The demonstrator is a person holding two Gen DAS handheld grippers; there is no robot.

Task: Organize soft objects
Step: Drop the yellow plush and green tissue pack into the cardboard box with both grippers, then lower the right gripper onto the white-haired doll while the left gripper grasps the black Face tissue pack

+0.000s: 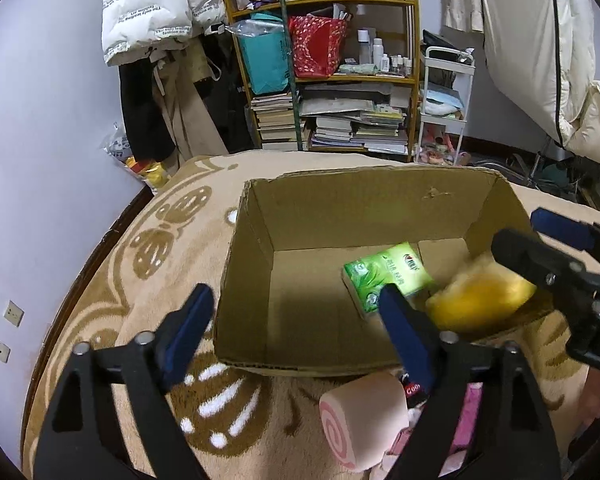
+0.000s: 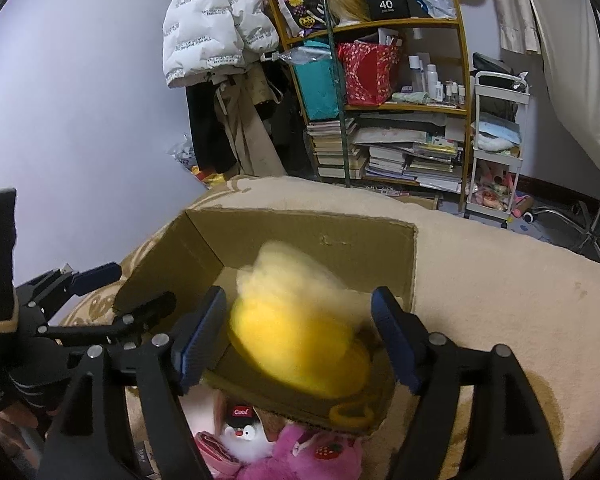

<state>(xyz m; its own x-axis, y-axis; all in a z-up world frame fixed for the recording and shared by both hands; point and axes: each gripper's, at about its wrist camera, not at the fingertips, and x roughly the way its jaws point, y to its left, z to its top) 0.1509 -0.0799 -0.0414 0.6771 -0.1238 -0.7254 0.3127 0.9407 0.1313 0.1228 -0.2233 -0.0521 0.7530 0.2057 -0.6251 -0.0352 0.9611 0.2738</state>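
Beige patterned bed blanket [image 1: 112, 280] carries the cardboard box [image 1: 340, 196]. My right hand-held gripper [image 2: 300, 336] stands spread, the blurred yellow plush [image 2: 300, 344] loose between its pads over the box. My left hand-held gripper [image 1: 296, 328] is spread, empty. Light and squashy, the plush is best pinched across its middle.

left hand-held gripper [image 1: 296, 330]: jaws apart, angled downward | right hand-held gripper [image 2: 300, 336]: jaws apart, angled downward
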